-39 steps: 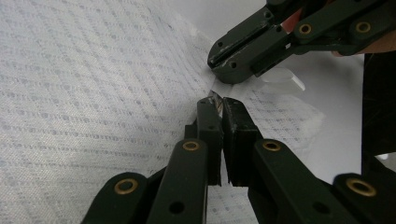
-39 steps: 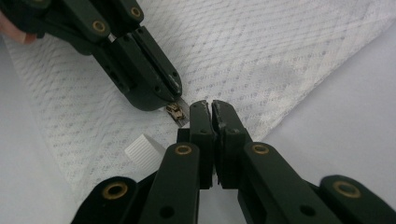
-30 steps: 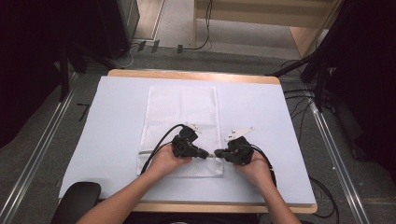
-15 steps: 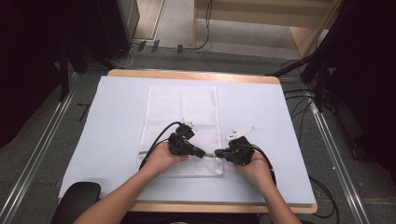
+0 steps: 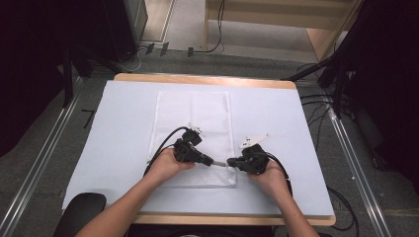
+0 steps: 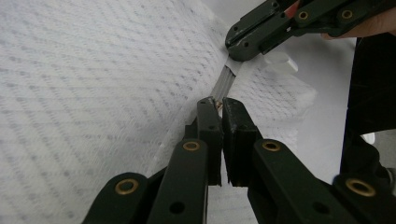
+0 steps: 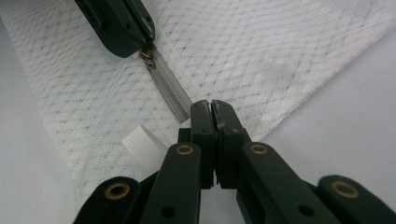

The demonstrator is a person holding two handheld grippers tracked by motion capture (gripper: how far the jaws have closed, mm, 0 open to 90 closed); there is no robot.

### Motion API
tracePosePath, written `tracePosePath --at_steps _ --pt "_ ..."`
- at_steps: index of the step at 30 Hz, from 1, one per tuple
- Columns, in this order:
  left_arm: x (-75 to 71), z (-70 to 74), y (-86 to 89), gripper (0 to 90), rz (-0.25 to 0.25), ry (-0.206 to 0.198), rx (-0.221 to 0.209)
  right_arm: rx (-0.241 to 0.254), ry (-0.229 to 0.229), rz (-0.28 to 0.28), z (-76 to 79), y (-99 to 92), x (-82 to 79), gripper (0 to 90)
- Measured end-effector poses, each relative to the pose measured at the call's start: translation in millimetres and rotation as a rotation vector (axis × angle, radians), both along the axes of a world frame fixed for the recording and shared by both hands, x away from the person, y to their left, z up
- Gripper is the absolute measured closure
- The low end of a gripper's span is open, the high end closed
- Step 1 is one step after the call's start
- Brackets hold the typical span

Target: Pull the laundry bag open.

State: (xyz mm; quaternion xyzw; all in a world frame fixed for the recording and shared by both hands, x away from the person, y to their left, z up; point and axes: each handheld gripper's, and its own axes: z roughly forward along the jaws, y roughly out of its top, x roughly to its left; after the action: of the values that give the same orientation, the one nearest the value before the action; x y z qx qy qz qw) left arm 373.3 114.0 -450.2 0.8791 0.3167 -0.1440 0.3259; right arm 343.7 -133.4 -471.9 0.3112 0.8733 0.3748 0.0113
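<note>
The zipper [image 7: 169,88] runs straight between the grippers along the near edge of the white mesh bag [image 5: 195,133]: left gripper [image 6: 219,105] pinches its slider, right gripper [image 7: 209,108] clamps the opposite end.

We are seeing a white mesh bag [image 5: 195,136] lying flat on the pale table cover, its long side running from near to far, a little left of centre. A grey zipper [image 7: 170,95] is running along its near end, with a small brass slider [image 7: 148,59] sitting at the left part. A white ribbed tab [image 7: 144,145] is lying at the bag's near right corner.
</note>
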Motion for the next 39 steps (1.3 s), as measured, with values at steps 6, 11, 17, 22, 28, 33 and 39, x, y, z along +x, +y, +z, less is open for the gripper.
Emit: tracePosePath --at_steps 6,11,17,22,28,33,39 --pt "0.5 5.4 3.2 87.9 -0.005 0.002 0.019 -0.006 -0.003 -0.003 0.4 0.8 -1.1 89.6" --pt "-0.8 12.6 8.5 87.9 -0.015 -0.017 0.053 -0.020 -0.014 0.008 1.2 1.7 -0.7 89.5" --pt "-2.0 11.8 22.4 87.9 0.006 -0.015 0.035 -0.018 -0.007 0.006 1.3 2.2 -0.1 89.5" --pt "-3.2 14.6 26.5 87.9 0.018 -0.024 0.028 -0.015 -0.005 0.006 1.1 2.4 -0.1 89.4" --pt "-3.9 19.3 28.9 87.9 0.027 -0.024 0.002 -0.006 0.006 0.011 0.6 1.3 2.0 89.5" --pt "-2.9 19.6 37.3 87.9 0.043 -0.011 0.005 -0.004 0.010 0.016 0.5 0.8 2.7 89.5" --pt "-1.9 21.3 49.5 87.9 0.050 -0.002 0.006 -0.013 0.005 0.020 1.1 1.6 2.1 89.4"
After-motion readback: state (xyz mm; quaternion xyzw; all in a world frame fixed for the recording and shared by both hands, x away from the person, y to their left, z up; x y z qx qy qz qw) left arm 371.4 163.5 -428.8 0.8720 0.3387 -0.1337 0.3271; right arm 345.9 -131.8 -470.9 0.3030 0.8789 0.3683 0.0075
